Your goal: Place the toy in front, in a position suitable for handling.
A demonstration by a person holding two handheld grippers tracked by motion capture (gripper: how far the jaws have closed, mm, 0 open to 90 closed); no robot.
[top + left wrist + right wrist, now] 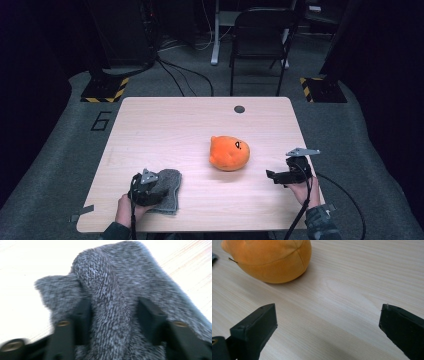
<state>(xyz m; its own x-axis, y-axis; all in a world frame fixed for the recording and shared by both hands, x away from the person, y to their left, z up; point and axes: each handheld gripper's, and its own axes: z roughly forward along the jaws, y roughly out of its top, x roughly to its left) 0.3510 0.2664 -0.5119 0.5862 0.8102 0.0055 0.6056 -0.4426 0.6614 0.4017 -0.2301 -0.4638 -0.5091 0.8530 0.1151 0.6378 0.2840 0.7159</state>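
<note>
A grey knitted cloth (172,184) lies bunched near the table's front left. My left gripper (149,191) sits on top of it. In the left gripper view a raised fold of the cloth (120,272) runs between the two black jaws, and my left gripper (113,307) is shut on that fold, with the pads pressed into the knit on both sides. An orange plush toy (229,152) with a small stitched face rests at the table's middle right. My right gripper (273,175) hovers to the right of it, pointing at it. It is open and empty (328,317), with the plush (269,260) ahead at upper left.
The light wooden table (175,125) has a small dark round hole (239,109) near its far edge. A black chair (260,35) stands behind the table. Yellow-and-black striped bases (106,90) sit on the grey floor at both far corners.
</note>
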